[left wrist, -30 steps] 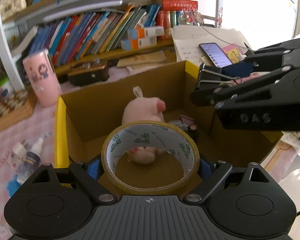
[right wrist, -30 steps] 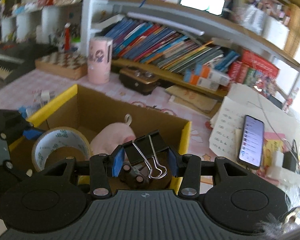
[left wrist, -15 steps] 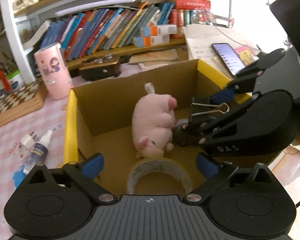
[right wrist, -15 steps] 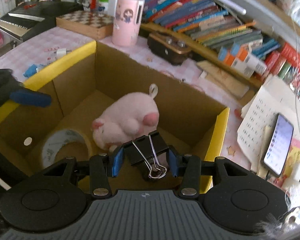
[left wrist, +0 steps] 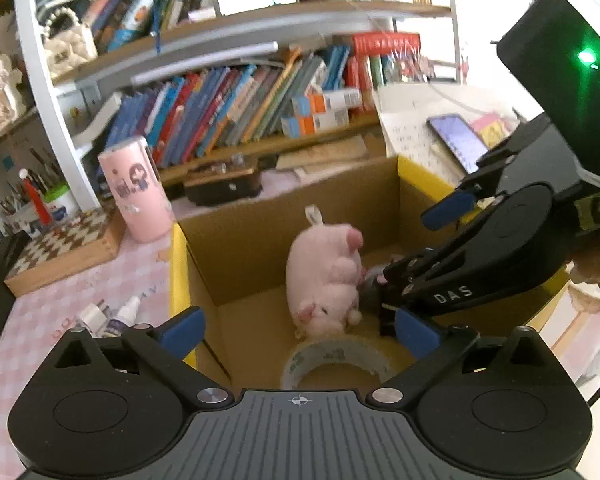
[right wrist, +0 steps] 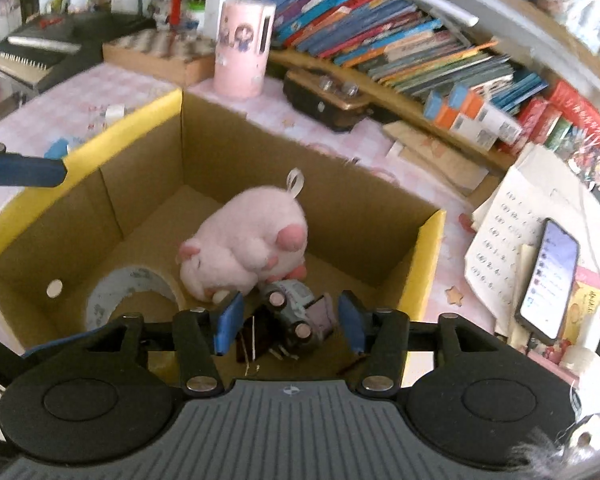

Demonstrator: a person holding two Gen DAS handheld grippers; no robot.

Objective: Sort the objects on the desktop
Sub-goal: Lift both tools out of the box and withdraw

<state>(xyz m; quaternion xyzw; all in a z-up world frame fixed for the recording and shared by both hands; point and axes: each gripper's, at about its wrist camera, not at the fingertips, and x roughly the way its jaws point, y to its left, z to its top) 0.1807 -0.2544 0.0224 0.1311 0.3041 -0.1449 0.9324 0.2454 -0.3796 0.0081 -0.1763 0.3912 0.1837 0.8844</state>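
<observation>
Both grippers are positioned over the cardboard box (right wrist: 428, 248), which has yellow-edged rims.

1. Left gripper (left wrist: 300, 330): I see its blue-padded fingers (left wrist: 182, 328) spread wide with nothing between them. The tape roll (left wrist: 336, 360) lies flat on the box floor below the gap, clear of both pads.

2. Right gripper (right wrist: 290, 322): its fingers (right wrist: 228, 320) stand apart and hold nothing. The binder clip (right wrist: 256, 336) lies on the box floor beneath the gap, just beside a small toy car (right wrist: 296, 312) that is tipped with its wheels showing.

3. Box contents: the pink plush pig (right wrist: 244, 256) lies in the middle of the floor, touching the toy car at its near side and close to the tape roll (right wrist: 128, 296). In the left wrist view the right gripper (left wrist: 440, 264) reaches into the box from the right, its lower finger beside the plush.

4. Surroundings: a pink cup (right wrist: 244, 48) stands on the checked tablecloth behind the box; a phone (right wrist: 550, 280) rests on papers to the right.
</observation>
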